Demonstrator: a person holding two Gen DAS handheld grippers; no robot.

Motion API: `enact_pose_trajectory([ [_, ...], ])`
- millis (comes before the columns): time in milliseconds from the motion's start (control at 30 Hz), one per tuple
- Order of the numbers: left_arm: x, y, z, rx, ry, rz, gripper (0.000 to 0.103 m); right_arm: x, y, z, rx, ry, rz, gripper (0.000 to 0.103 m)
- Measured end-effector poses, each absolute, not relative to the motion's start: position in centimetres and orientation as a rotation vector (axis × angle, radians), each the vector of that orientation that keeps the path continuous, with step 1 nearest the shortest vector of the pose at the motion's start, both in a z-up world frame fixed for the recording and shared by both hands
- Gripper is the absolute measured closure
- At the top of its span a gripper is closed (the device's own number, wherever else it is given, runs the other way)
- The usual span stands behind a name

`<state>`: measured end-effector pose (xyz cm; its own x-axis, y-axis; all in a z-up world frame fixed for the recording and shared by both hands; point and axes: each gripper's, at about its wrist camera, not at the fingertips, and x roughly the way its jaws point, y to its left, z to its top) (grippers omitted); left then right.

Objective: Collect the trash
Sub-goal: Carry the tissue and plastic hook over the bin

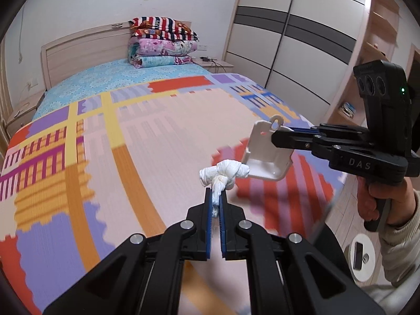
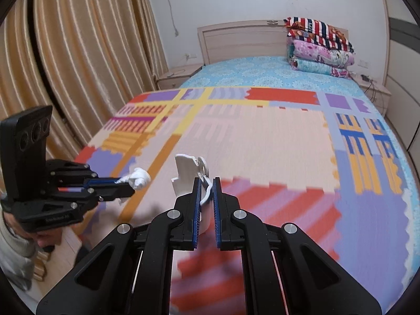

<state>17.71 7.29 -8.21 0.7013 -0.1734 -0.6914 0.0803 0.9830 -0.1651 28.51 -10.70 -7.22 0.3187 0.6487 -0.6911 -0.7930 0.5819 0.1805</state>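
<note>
White knotted tissue wad (image 1: 224, 174) pinched by its tail between the narrow blue pads of the left gripper (image 1: 215, 197), knot poking out past the fingertips, clear of the patchwork bedspread (image 1: 157, 141) below. Off to that gripper's right, just beside the wad: white plastic holder (image 1: 267, 155), clamped by one thin wall in the right gripper (image 2: 207, 186), jaws nearly closed on it. Both pieces held up off the bed, probably to be carried together to a bin; no bin in view.
</note>
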Motion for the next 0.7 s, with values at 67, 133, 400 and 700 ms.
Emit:
enact_pose_trajectory([
  [67, 16.5, 6.5, -8.2, -0.114, 0.775, -0.155, 0.099, 27.2, -11.4, -7.2, -0.214, 0.801, 0.965, 0.094],
  [133, 15.0, 5.6, -8.1, -0.102, 0.768, -0.171, 0.099, 26.1, -12.2, -7.2, -0.209, 0.805, 0.974, 0.094],
  [400, 10.5, 2.6, -7.6, -0.093, 0.739, -0.211, 0.099, 21.7, -14.5, -7.4, -0.185, 0.874, 1.076, 0.094],
  [700, 6.6, 0.4, -9.3, -0.097, 0.782, -0.21, 0.099, 17.2, -15.9, -8.6, -0.244, 0.913, 1.113, 0.094],
])
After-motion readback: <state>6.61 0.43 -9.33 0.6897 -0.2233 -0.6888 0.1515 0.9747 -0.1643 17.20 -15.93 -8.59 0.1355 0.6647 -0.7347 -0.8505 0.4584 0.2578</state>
